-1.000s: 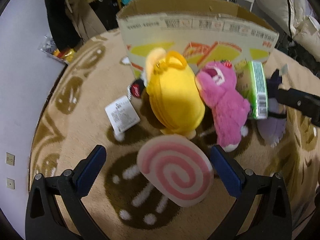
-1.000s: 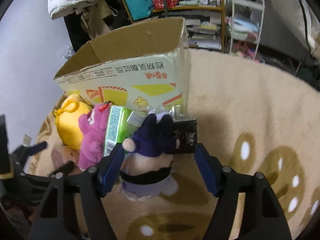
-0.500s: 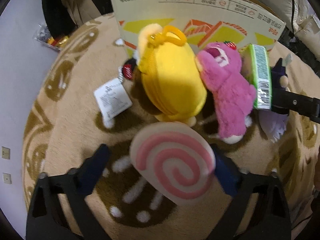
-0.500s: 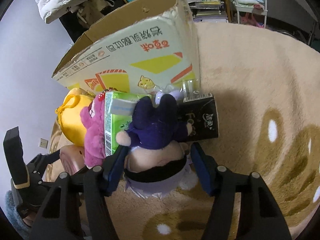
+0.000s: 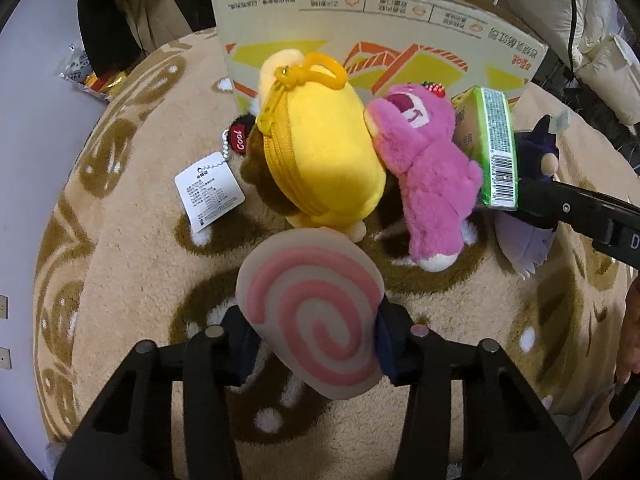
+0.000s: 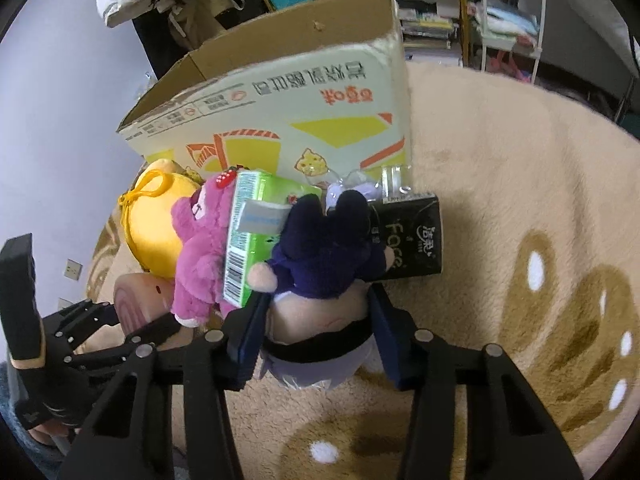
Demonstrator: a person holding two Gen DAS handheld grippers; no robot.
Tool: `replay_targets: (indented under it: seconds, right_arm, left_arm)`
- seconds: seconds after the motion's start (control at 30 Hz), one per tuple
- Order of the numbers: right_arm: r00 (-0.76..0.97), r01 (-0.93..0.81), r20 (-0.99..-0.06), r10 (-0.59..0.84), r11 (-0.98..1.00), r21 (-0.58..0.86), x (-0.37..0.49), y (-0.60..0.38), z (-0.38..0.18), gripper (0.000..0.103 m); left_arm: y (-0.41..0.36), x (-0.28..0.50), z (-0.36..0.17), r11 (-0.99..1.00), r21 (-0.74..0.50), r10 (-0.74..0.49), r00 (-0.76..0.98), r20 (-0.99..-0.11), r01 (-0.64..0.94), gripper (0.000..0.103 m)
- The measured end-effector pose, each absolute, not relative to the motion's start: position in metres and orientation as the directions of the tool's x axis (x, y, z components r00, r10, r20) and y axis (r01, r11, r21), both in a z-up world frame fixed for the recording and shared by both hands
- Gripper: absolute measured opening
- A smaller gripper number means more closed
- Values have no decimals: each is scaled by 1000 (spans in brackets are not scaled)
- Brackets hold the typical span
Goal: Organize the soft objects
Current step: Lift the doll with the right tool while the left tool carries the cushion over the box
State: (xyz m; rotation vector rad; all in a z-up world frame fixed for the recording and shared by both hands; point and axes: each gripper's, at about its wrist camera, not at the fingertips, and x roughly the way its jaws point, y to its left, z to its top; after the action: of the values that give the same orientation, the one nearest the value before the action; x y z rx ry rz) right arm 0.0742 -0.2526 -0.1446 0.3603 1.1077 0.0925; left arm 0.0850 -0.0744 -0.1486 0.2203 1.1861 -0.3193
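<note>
The left gripper has just been closing, and its fingers now pinch the pink swirl cushion; the right gripper, likewise just closed, clasps the purple doll at its waist. Both toys are held on the tan rug, and the open cardboard box stands straight ahead, beyond the yellow pouch and pink bear. A cluttered shelf is seen behind.

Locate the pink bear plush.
In the left wrist view the pink bear plush lies centre-right on the rug, between the yellow plush and the green carton.
</note>
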Motion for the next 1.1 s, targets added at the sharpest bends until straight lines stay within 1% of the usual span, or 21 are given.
replay_targets:
  seconds: [0.1, 0.23, 0.4, 0.57, 0.7, 0.83, 0.93, 1.03, 1.1]
  right_arm:
    - [464, 109, -864, 197, 955, 276, 70, -247, -138, 52]
    - [494, 130, -849, 188, 950, 285, 63, -252, -128, 51]
    - [570, 121, -804, 169, 951, 285, 48, -258, -105, 51]
    - [697, 77, -701, 149, 957, 281, 30, -259, -71, 51]
    - [775, 66, -622, 117, 962, 263, 21, -258, -47, 51]
    - [822, 78, -567, 58, 974, 213, 10, -258, -30, 51]
    - [859, 103, -512, -9, 983, 154, 3, -253, -19, 51]
    - [885, 108, -464, -39, 987, 123, 1, -251, -9, 51]
    - [891, 102, -453, -33, 987, 128, 1, -252, -5, 51]
  left_arm:
    - [-73, 77, -140, 933, 16, -127, 370, -920, 359, 45]
    - [-74, 64, -124, 936, 14, -144, 420, -896, 351, 45]
    - [-67, 47, -98, 941, 3, -174, 492, -853, 337, 45]
    - [-60, 35, -70, 947, 13, -190, 591, -784, 322, 46]
    - [-52, 31, -59, 953, 30, -184, 650, -737, 303, 46]
    - [-40, 38, -54, 956, 42, -184, 706, -684, 290, 46]
    - [-37, 33, -45, 957, 64, -181, 756, -629, 282, 46]
    - [-35, 27, -36, 959, 78, -181, 799, -573, 274, 46]
    - [-36, 27, -30, 960, 95, -169, 818, -550, 263, 46]
